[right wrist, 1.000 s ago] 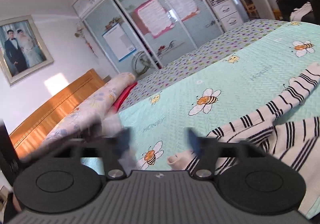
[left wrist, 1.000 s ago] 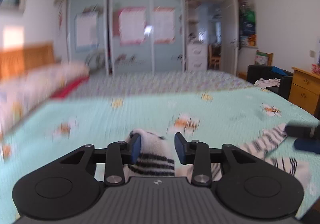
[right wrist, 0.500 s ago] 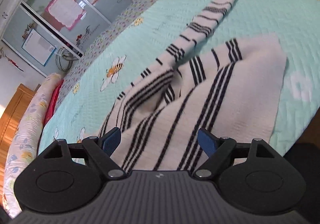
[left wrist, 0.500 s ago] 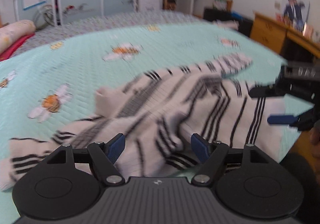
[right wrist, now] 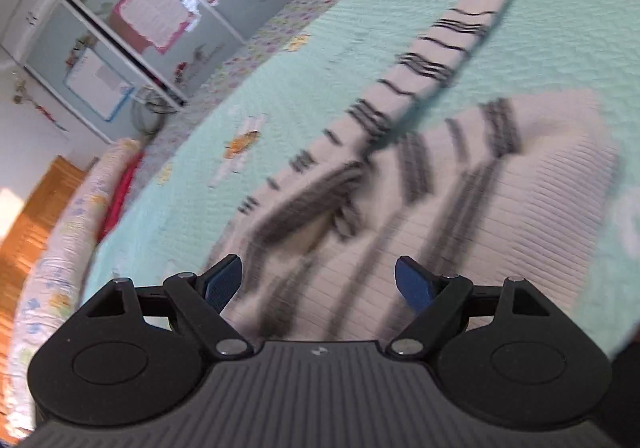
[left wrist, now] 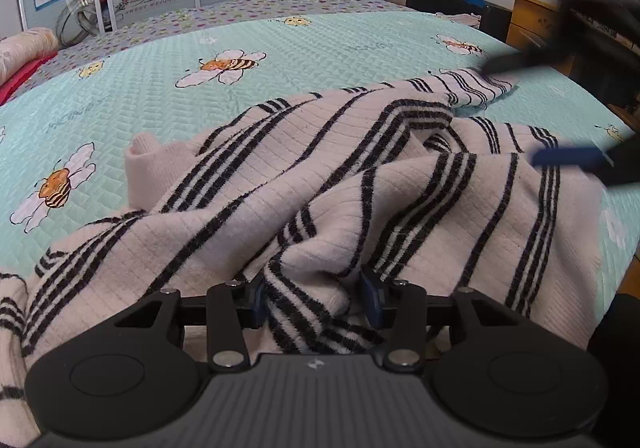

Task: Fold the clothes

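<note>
a cream knit sweater with black stripes (left wrist: 320, 184), rumpled on the mint bee-print quilt (left wrist: 160, 88), is being pinched by the closing left gripper (left wrist: 312, 300), apparently for straightening, while the right gripper (right wrist: 318, 282) is held spread above it.

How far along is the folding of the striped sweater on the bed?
Nothing looks folded yet: the sweater lies crumpled on the bed, one sleeve stretched out. In hand: the left hand-held gripper is closing on a bunched fold; the right hand-held gripper is open above the body. Left: flattening, folding sleeves and body.
</note>
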A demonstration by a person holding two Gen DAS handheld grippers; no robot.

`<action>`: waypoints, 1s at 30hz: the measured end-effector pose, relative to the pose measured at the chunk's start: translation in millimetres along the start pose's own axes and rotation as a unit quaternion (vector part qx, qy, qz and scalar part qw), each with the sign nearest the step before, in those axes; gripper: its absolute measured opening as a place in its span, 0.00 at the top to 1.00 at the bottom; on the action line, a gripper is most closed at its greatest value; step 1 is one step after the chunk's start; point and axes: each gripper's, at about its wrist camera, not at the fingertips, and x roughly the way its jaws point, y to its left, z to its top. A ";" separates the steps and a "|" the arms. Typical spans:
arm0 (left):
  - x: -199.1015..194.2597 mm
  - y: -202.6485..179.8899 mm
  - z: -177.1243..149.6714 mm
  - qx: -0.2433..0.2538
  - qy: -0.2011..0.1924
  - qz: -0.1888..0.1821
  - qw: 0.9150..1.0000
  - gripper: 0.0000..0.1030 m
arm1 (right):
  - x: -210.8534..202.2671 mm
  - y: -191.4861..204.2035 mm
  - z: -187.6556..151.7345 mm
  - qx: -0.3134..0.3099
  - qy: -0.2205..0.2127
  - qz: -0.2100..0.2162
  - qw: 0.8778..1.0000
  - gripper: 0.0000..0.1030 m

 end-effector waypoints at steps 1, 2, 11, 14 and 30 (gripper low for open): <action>-1.3 -1.4 -0.9 0.001 -0.001 0.002 1.000 0.51 | 10.3 7.3 5.0 -0.006 0.004 0.005 1.000 0.16; -1.4 -2.3 -1.5 0.001 -0.002 0.004 1.000 0.41 | 21.9 15.2 10.0 -0.014 0.010 0.010 1.000 0.16; 9.5 -2.0 12.4 -0.020 -0.014 -0.004 1.000 0.81 | 131.7 34.8 15.0 -0.008 0.121 -0.064 0.991 0.87; -15.6 14.8 28.4 -0.042 -0.066 -0.008 0.997 0.88 | 100.0 63.4 24.4 -0.042 0.083 -0.032 0.995 0.90; -251.0 173.0 135.2 -0.093 -0.300 0.160 0.936 0.92 | -111.2 328.9 92.1 -0.213 -0.119 0.216 0.945 0.45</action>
